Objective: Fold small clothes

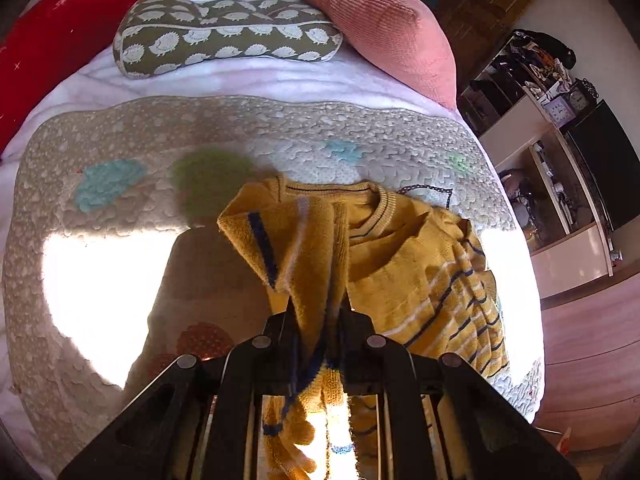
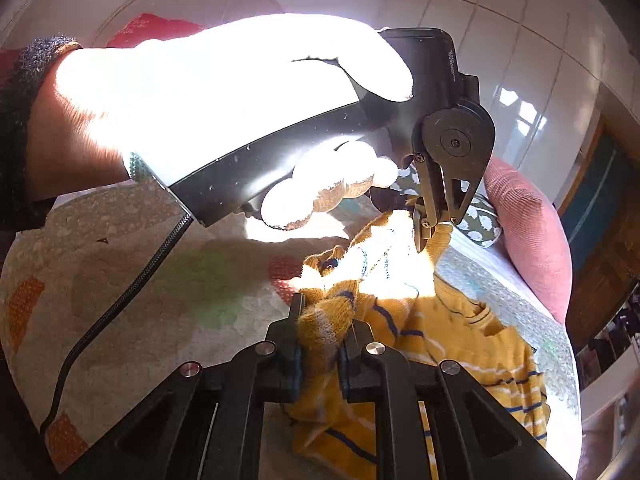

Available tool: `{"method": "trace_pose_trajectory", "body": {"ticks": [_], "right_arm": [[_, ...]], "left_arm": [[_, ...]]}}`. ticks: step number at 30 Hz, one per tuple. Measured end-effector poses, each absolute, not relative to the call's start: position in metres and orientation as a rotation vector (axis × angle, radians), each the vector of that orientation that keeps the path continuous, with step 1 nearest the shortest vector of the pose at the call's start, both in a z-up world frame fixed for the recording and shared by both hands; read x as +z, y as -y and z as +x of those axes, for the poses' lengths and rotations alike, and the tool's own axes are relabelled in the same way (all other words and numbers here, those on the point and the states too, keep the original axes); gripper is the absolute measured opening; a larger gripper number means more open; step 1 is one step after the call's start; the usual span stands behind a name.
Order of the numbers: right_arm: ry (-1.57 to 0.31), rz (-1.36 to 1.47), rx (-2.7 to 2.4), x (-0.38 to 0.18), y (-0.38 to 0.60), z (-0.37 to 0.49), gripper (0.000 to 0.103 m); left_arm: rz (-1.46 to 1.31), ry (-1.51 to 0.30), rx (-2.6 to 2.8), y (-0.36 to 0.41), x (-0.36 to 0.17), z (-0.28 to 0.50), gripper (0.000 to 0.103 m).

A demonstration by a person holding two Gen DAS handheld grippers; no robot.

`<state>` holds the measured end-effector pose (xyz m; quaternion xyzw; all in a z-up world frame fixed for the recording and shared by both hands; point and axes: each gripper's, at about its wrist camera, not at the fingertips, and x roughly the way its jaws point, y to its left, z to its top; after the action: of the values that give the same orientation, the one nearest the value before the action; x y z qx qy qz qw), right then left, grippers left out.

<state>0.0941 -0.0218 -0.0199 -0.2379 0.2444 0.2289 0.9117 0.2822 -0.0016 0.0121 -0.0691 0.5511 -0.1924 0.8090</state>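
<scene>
A small mustard-yellow knit sweater [image 1: 404, 264] with navy and white stripes lies bunched on the quilted bed cover [image 1: 120, 184]. My left gripper [image 1: 318, 316] is shut on a fold of it, lifting cloth up between the fingers. My right gripper [image 2: 322, 328] is shut on another striped part of the sweater [image 2: 460, 332]. In the right wrist view the left gripper [image 2: 426, 236] appears held by a gloved hand, pinching the sweater's lifted edge just beyond my right fingers.
A hedgehog-print pillow [image 1: 224, 36], a pink cushion [image 1: 384, 20] and a red cushion [image 1: 68, 28] lie at the head of the bed. Shelves with clutter [image 1: 552, 92] and wooden floor lie off the right edge. Strong sun patches fall on the cover.
</scene>
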Motion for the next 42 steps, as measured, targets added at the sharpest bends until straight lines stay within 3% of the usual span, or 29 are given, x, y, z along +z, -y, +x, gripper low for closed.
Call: {"method": "trace_pose_trajectory", "body": {"ticks": [6, 11, 13, 17, 21, 23, 25, 26, 30, 32, 35, 36, 42], "right_arm": [[-0.515, -0.322, 0.279, 0.005, 0.144, 0.094, 0.014], [-0.721, -0.098, 0.146, -0.032, 0.249, 0.118, 0.014], [-0.797, -0.022, 0.126, -0.055, 0.272, 0.125, 0.019], [-0.796, 0.088, 0.143, -0.058, 0.287, 0.104, 0.028], [-0.775, 0.125, 0.17, -0.046, 0.29, 0.099, 0.03], [-0.731, 0.218, 0.201, -0.03, 0.3, 0.094, 0.04], [-0.673, 0.285, 0.219, -0.012, 0.309, 0.095, 0.064], [-0.654, 0.314, 0.23, -0.004, 0.313, 0.101, 0.068], [-0.767, 0.356, 0.258, -0.011, 0.305, 0.16, 0.069], [-0.85, 0.382, 0.244, -0.029, 0.299, 0.192, 0.062], [-0.91, 0.496, 0.29, -0.05, 0.295, 0.219, 0.024], [-0.91, 0.514, 0.307, -0.05, 0.293, 0.221, 0.017], [-0.824, 0.347, 0.15, -0.003, 0.302, 0.207, 0.005]], "left_arm": [[-0.018, -1.173, -0.5, 0.145, 0.023, 0.289, 0.014], [-0.047, -1.19, -0.568, 0.197, 0.016, 0.287, 0.016], [-0.048, -1.171, -0.58, 0.19, 0.022, 0.279, 0.02], [-0.109, -1.111, -0.517, 0.139, 0.039, 0.264, 0.047], [-0.156, -1.084, -0.421, 0.069, 0.036, 0.246, 0.047], [-0.169, -1.073, -0.388, 0.038, 0.03, 0.228, 0.047], [-0.173, -1.064, -0.355, 0.013, 0.022, 0.204, 0.047], [-0.173, -1.057, -0.34, 0.003, 0.017, 0.19, 0.047], [-0.207, -1.044, -0.325, -0.024, -0.003, 0.125, 0.047], [-0.248, -1.048, -0.327, -0.032, -0.013, 0.094, 0.048], [-0.287, -1.041, -0.31, -0.037, -0.024, 0.055, 0.048], [-0.289, -1.039, -0.3, -0.037, -0.027, 0.046, 0.048], [-0.291, -1.07, -0.261, -0.034, -0.052, 0.02, 0.048]]}}
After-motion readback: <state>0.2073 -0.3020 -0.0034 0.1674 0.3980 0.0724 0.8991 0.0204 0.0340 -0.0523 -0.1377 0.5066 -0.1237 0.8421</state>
